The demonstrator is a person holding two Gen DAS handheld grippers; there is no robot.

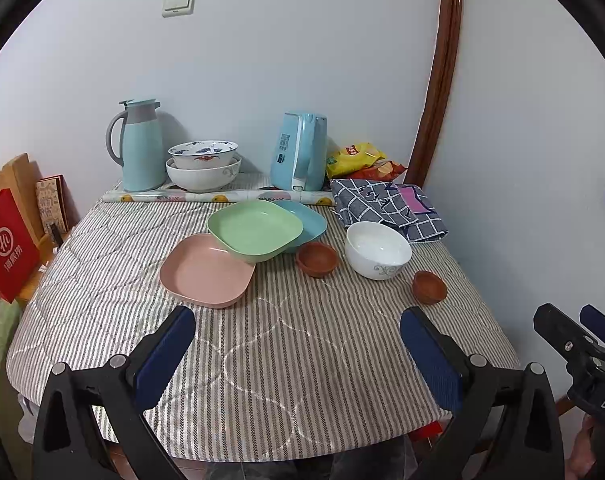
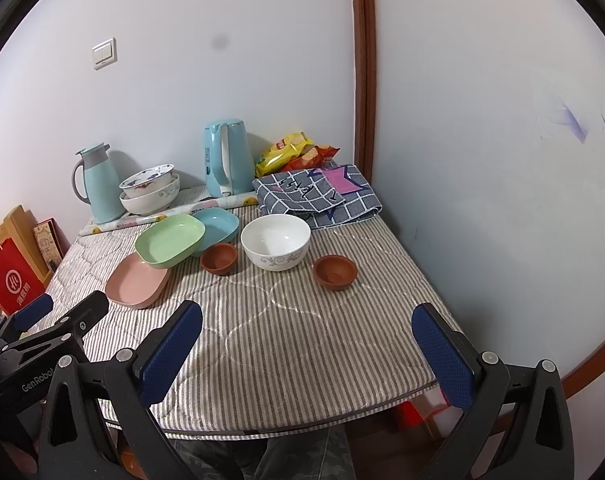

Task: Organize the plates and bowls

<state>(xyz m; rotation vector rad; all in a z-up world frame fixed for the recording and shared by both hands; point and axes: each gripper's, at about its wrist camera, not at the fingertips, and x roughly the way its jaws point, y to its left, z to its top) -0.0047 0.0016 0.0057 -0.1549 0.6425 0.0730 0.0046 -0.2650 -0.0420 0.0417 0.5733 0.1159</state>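
Over the near edge of the striped table cover [image 1: 286, 360] I hold both tools above the cloth, touching nothing. My left gripper [image 1: 298, 344] has its blue-padded fingers spread wide with nothing between them. My right gripper [image 2: 308, 344] is likewise spread wide and holds nothing; it sits to the right of the left one.

Dish layout, mid-table:
- Pink plate [image 1: 206, 270]: nearest of the plates, at the left.
- Green plate [image 1: 256, 228]: tilted, its near edge resting on the far rim of the pink plate.
- Blue plate [image 1: 308, 220]: behind and partly under the green plate on its right.
- First small brown bowl [image 1: 317, 259]: just right of the green plate.
- White bowl [image 1: 377, 249]: upright, right of that brown bowl.
- Second small brown bowl [image 1: 429, 286]: nearer and further right, standing apart.

Far edge of table: two stacked patterned bowls [image 1: 203, 164] between a teal thermos jug [image 1: 140, 148] and a light blue kettle [image 1: 300, 152]. A checked cloth [image 1: 386, 208] lies folded at the far right, snack bags [image 1: 358, 160] behind it.
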